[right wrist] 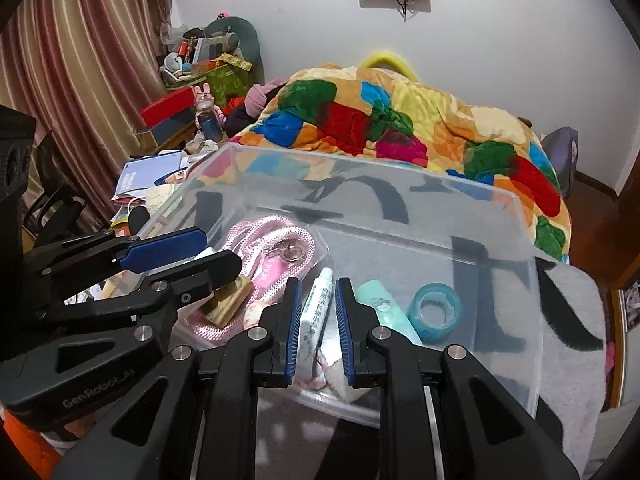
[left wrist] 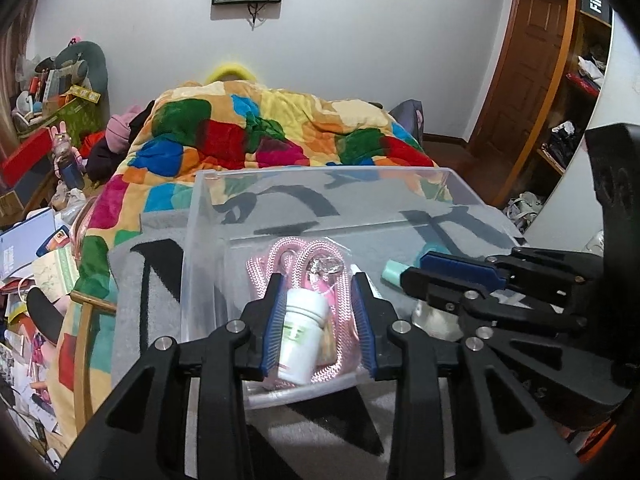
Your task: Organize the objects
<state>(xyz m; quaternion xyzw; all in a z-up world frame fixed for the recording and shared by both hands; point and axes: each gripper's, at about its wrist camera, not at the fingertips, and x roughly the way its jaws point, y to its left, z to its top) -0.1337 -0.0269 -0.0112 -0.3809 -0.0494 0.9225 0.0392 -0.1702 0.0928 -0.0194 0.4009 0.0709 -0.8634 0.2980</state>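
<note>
While both tools reached into the clear bin point(left wrist: 208, 216), the left tool point(left wrist: 318, 320) stood parted around a white bottle point(left wrist: 301, 342), its pads point(left wrist: 272, 336) just beside it; whether they pressed it I could not tell. The right tool point(right wrist: 318, 320) likewise straddled a white tube point(right wrist: 316, 308), grip uncertain. Beside the bottle lay a pink rope point(left wrist: 320, 256) with a keyring point(right wrist: 292, 252). Near the tube lay a brass padlock point(right wrist: 230, 300), a mint tube point(right wrist: 380, 304) and a teal tape roll point(right wrist: 434, 312). The bin sat on a grey blanket point(left wrist: 148, 280) on the bed, a colourful quilt point(left wrist: 260, 128) beyond.
</note>
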